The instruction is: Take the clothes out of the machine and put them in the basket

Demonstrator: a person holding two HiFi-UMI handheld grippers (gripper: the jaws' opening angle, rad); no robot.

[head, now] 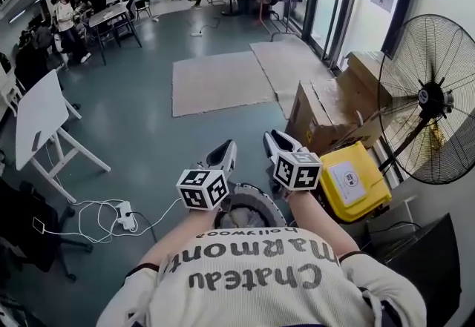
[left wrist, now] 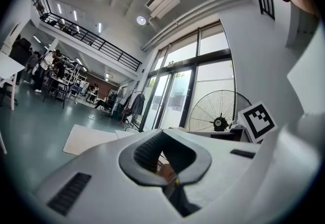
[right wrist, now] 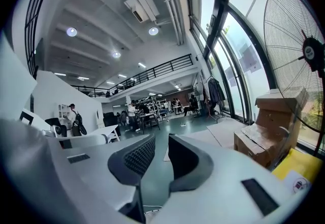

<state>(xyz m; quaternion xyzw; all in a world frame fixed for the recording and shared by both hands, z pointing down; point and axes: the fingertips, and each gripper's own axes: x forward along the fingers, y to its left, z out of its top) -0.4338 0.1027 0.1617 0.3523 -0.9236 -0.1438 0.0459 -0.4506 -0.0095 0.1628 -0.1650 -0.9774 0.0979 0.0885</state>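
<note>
In the head view both grippers are held out level in front of the person's chest. Below and between them is the round opening of the machine point(head: 272, 197), with grey clothes point(head: 245, 216) lying inside. My left gripper point(head: 225, 150) points ahead over the opening's left side. In its own view the left gripper point(left wrist: 163, 133) has its tips together and holds nothing. My right gripper point(head: 276, 139) is over the right side. Seen along its jaws, the right gripper point(right wrist: 161, 139) has a narrow gap between the pads, with only floor showing through.
A yellow container point(head: 355, 182) with a white label sits right of the machine, also visible as a yellow container point(right wrist: 300, 172). Cardboard boxes point(head: 326, 114) and a large standing fan point(head: 430, 99) are at the right. A white table point(head: 41, 121) and a power strip point(head: 125, 216) with cables are at the left.
</note>
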